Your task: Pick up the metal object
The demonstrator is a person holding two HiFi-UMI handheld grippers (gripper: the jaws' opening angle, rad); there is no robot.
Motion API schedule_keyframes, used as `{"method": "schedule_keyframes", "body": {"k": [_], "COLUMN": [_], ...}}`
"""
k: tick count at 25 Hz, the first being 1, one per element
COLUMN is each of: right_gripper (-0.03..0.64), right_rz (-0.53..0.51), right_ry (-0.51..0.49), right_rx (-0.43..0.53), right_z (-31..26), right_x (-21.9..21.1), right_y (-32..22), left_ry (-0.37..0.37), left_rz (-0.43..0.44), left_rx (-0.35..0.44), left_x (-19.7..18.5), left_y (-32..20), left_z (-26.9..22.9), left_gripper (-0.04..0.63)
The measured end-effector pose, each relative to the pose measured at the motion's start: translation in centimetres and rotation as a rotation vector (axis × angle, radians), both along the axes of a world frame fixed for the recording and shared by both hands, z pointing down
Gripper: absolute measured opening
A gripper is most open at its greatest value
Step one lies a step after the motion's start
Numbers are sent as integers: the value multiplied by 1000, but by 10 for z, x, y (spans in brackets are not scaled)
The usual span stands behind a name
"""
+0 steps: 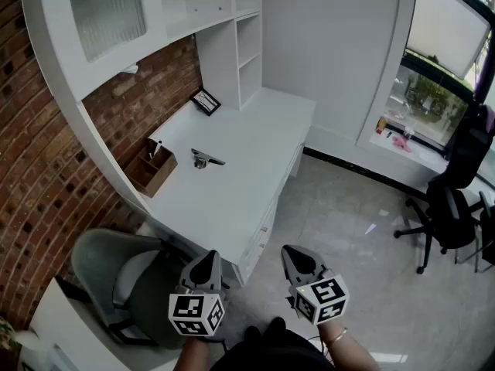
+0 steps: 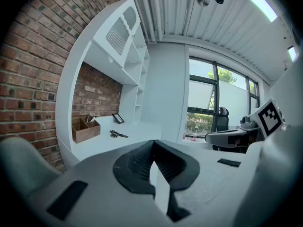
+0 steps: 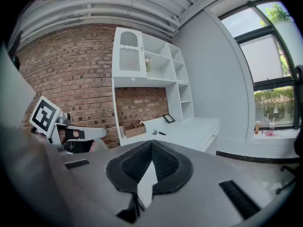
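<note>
Metal object [image 1: 206, 159] lies on the white table [image 1: 232, 199], just at 3 o'clock of the wooden box [image 1: 152, 170] and well apart from both tools, toward 11 o'clock of them. The left tool [image 1: 207, 258] and right tool [image 1: 298, 253] hover beyond the table's near edge, each with jaws pressed together and empty.

The head view looks steeply down on the desk [image 1: 232, 184] from well back. Both gripper views face it level, from afar.
</note>
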State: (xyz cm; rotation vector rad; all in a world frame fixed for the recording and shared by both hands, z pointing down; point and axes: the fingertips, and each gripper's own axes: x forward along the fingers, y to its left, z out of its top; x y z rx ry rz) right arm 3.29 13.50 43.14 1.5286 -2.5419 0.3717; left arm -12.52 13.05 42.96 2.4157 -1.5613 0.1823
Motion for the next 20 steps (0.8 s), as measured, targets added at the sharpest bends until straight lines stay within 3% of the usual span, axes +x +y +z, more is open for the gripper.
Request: {"method": "schedule_keyframes", "body": {"k": [11,20], "right_gripper": [5,5], "right_rz": [-30,-46], "right_ry": [-37,-67], "right_rx": [7,-11], "right_z": [0,1], "right_x": [15,52], "right_y": [-13,-19], "left_ry": [3,7], "left_rz": [-40,-86], "left_rx": [-10,-34], "left_x": [13,39], "left_y": [-15,-28], "left_z": [1,4], "left_gripper": [9,9]}}
